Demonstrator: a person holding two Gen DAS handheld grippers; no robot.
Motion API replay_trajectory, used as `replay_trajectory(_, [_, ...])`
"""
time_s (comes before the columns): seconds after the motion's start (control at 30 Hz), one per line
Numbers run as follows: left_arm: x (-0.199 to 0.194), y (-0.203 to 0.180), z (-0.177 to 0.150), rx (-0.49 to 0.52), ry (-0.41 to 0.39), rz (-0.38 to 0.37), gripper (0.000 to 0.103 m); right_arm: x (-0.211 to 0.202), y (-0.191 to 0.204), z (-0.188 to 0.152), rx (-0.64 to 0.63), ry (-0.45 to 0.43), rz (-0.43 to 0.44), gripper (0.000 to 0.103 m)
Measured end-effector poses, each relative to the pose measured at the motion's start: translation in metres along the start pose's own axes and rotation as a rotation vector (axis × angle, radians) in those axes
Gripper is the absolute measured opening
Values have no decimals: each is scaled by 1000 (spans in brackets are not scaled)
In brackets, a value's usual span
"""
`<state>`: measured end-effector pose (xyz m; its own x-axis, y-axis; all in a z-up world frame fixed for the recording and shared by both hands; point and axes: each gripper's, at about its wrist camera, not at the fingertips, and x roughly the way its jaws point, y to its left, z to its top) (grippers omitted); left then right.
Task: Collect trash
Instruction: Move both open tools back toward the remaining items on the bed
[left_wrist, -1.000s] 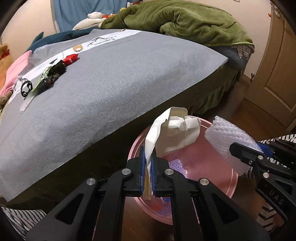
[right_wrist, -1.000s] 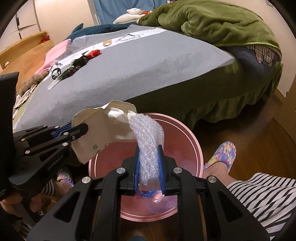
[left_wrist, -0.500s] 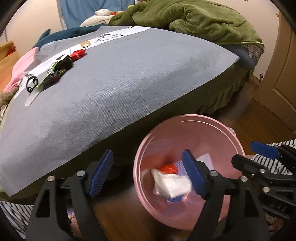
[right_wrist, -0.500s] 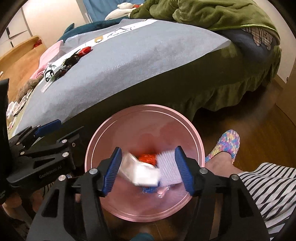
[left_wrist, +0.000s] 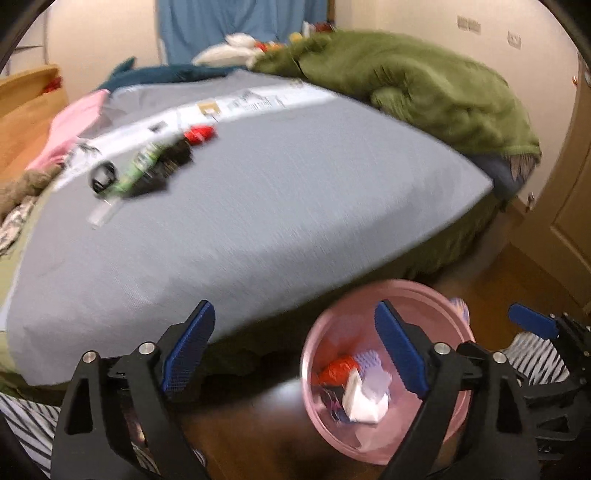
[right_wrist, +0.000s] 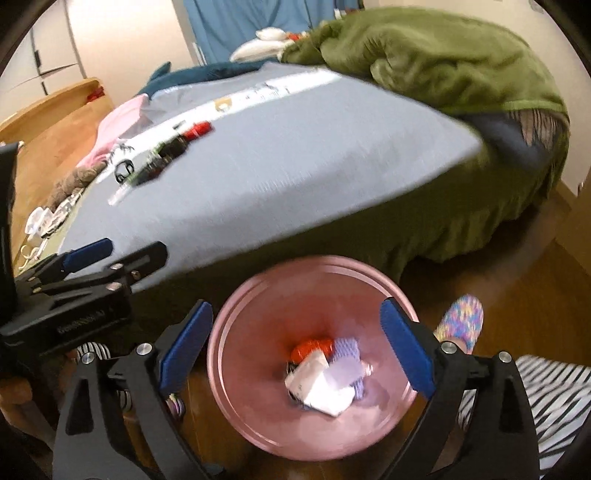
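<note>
**2 empty claws, trash still on the bed**

Both claws stand wide apart, holding nothing: the left claw (left_wrist: 293, 350) over the bed's edge, the right claw (right_wrist: 295, 350) above the pink bin (right_wrist: 236, 373) on the floor. White paper (right_wrist: 325, 395) and a red scrap (right_wrist: 308, 347) lie inside the bin. Left to collect, by my judgement: a cluster of wrappers (left_wrist: 147, 173) and a red piece (left_wrist: 199, 133) on the grey bed cover (left_wrist: 295, 206), well apart from the bin.

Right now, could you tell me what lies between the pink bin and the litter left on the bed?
Only bare grey sheet, clearest in the left wrist view.
</note>
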<state>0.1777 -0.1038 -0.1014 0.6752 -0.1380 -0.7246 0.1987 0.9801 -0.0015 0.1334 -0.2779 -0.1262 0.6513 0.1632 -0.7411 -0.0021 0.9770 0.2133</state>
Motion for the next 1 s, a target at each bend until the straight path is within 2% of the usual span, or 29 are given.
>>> replay_trajectory(0.1, [-23,20,16,-32,-89,34,94,-10,16,22,-13,-61,26,93])
replay_trajectory(0.23, [-49,51,36,-56,-209,108,94,-20,43,52,-47,-157,53,97])
replay_trajectory(0.37, [-56,82,52,-94,-268,177,94,-17,74,85,-93,-221,92,97])
replay_trajectory(0.57, [-48,148,72,-215,-326,272,94,4,114,121,-158,-283,126,97])
replay_trajectory(0.67, [-37,180,79,-269,-400,337,94,25,132,138,-174,-317,116,97])
replay_trajectory(0.73, [-24,196,84,-278,-421,384,94,47,144,153,-170,-322,113,97])
replay_trajectory(1.0, [46,255,116,-318,-388,437,94,147,185,208,-194,-269,106,97])
